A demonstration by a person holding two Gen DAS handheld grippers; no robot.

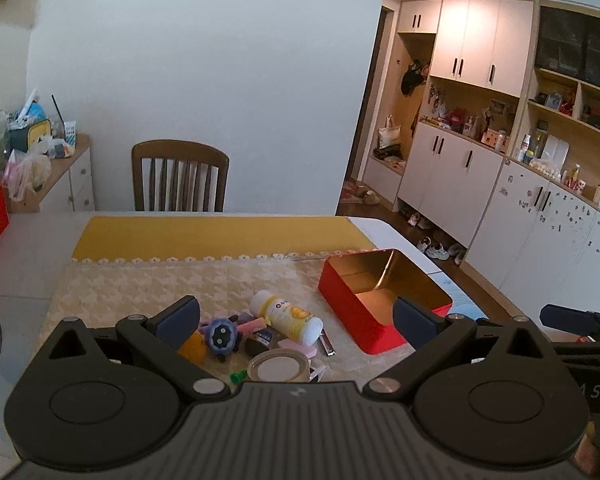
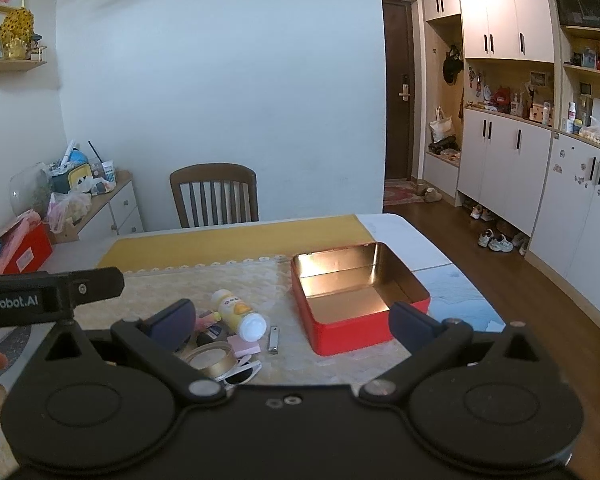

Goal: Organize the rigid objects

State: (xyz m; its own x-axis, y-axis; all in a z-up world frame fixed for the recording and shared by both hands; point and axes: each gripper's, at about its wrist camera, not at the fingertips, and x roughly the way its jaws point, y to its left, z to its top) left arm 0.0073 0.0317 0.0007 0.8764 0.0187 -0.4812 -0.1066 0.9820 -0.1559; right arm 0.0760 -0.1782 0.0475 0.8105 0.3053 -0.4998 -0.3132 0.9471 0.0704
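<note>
A: Biggest first. You've got a pale table [image 1: 32,248] covered by a mustard-yellow and cream lace-edged cloth [image 1: 220,236], with a brown slatted wooden chair [image 1: 180,176] pushed in at the far side.

B: And the container?

A: An open red rectangular tin with a shiny gold inside [image 2: 360,300] sits on the right part of the cloth, nothing visible in it. The clutter is well left of it.

B: Your grippers?

A: Your left gripper [image 1: 296,320] hangs above the near edge with both fingers spread wide, nothing between them. Your right gripper [image 2: 292,322] is the same: wide apart, holding nothing, its right finger in front of the tin's near right corner.

B: List the pile.

A: A white cylindrical bottle with a yellow label [image 1: 286,318] lies on its side, cap end toward you in the right view. Just in front of it is a roll of clear tape on a tan core [image 1: 278,368], lying flat. To the bottle's left is a small purple round toy with a dark face [image 1: 220,334], and an orange object [image 1: 192,346] partly hidden by your left finger. A pink flat block [image 2: 242,346] touches the bottle's cap end. A silver metal nail clipper [image 2: 274,338] lies alone between the pile and the tin. A tiny green piece [image 1: 238,377] sits by the tape; can't tell what it is.
</note>
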